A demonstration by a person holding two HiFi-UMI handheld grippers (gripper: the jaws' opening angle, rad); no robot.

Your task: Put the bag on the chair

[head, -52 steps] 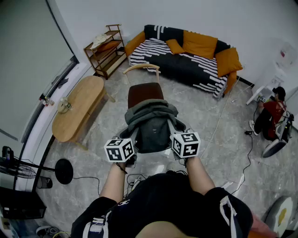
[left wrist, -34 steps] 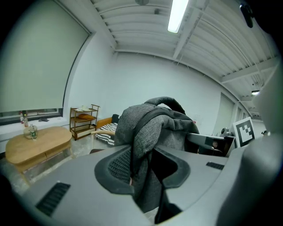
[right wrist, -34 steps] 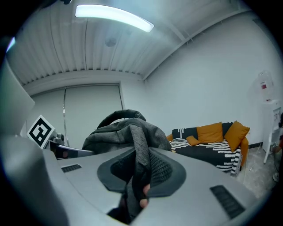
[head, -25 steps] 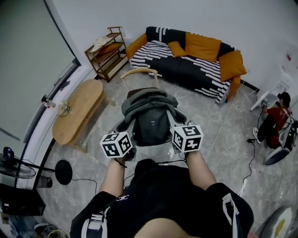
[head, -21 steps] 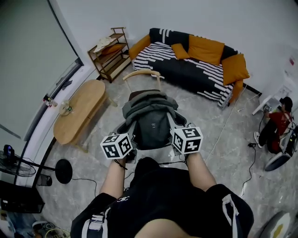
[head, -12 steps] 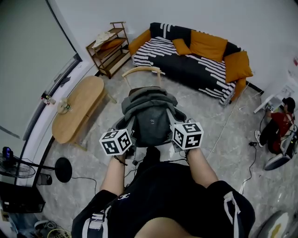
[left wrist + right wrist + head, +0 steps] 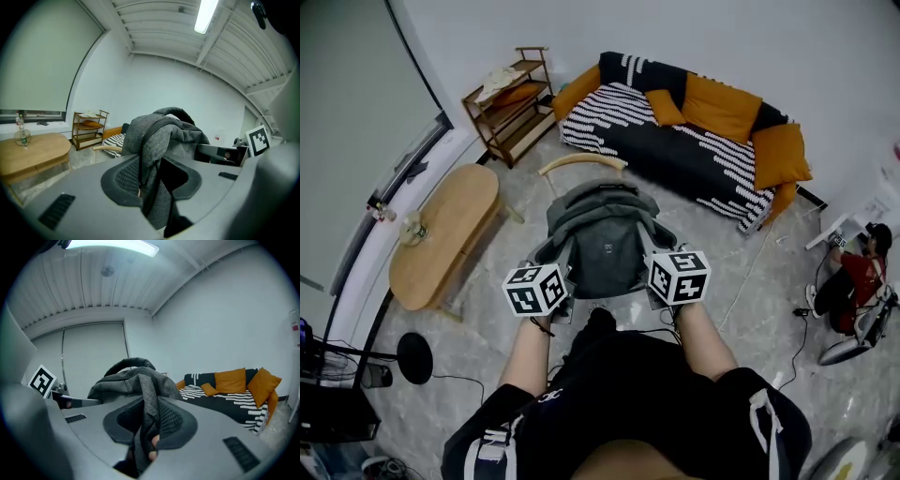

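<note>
So the grey bag [image 7: 605,246] was held up between both grippers, right over the chair [image 7: 581,161]. Only the chair's curved wooden backrest poked out just past the top of the bag. The seat was hidden underneath, so I couldn't tell if the bag was touching it.

The left hand-held gripper [image 7: 150,180] had a fold of the bag's grey fabric pinched between its jaws, which were closing on it. The right hand-held gripper [image 7: 145,427] was clamped on a bunch of fabric on the bag's other side, jaws only slightly apart with the cloth squeezed in between.

Around it: an oval wooden worktop [image 7: 441,234] sat off to the left, with a wooden shelf rack [image 7: 511,98] behind it. A black-and-white striped sofa [image 7: 675,141] with orange cushions stood along the far wall. A person in a red top [image 7: 853,277] sat on the floor at the far right.
</note>
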